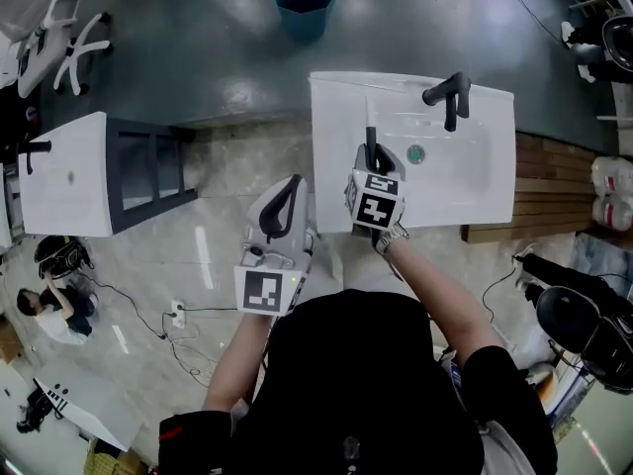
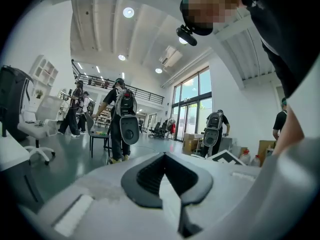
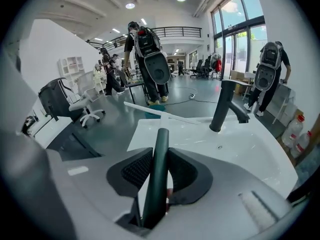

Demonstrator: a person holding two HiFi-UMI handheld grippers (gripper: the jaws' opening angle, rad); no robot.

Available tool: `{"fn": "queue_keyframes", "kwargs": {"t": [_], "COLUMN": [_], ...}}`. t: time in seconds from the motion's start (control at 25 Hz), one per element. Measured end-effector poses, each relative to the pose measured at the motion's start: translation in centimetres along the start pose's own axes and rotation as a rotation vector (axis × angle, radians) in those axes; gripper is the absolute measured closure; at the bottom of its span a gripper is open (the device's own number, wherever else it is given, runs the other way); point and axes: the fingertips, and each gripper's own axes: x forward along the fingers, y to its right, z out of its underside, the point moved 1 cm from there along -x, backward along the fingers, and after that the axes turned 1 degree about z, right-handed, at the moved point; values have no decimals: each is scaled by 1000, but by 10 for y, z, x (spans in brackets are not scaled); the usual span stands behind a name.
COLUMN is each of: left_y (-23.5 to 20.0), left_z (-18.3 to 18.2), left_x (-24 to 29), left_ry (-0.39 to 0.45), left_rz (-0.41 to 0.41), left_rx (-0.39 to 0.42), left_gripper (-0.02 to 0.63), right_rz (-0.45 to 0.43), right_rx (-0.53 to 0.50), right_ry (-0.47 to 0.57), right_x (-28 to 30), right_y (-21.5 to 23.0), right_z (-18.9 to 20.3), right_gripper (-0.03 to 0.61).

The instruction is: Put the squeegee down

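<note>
Dark round squeegee handle [image 3: 158, 184] sits clamped between ribbed right tongs [image 3: 159, 156].

Bright, even light from ceiling lamps [image 2: 128, 12] and tall windows [image 2: 192, 91]; fisheye-warped edges, dark corners.

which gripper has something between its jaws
The right gripper, at the white sink: its jaws clamp the squeegee by its dark handle. The left gripper has its jaws together with nothing between them.
</note>
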Motion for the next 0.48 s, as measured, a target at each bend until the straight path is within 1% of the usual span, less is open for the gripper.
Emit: {"fn": "queue_keyframes", "kwargs": {"t": [0.16,0.36,0.48], "left_y": [-7,-16,-19], "left_z": [9,13,12], "left_x": [-3,-3,-1], "left_ry": [-24,-31,-32], "left_rz": [-30,-57,-67], "left_rx": [-22,-31,-29], "left_gripper": [611,612,612], "right_rz": [24,62,63], "right_rx": [4,-3,15], "right_ry": [-39,-30,-44], "right_x": [12,20,25], "right_y": [0,-2,-4], "right_z": [10,9,11], "right_gripper": [477,477,477]}}
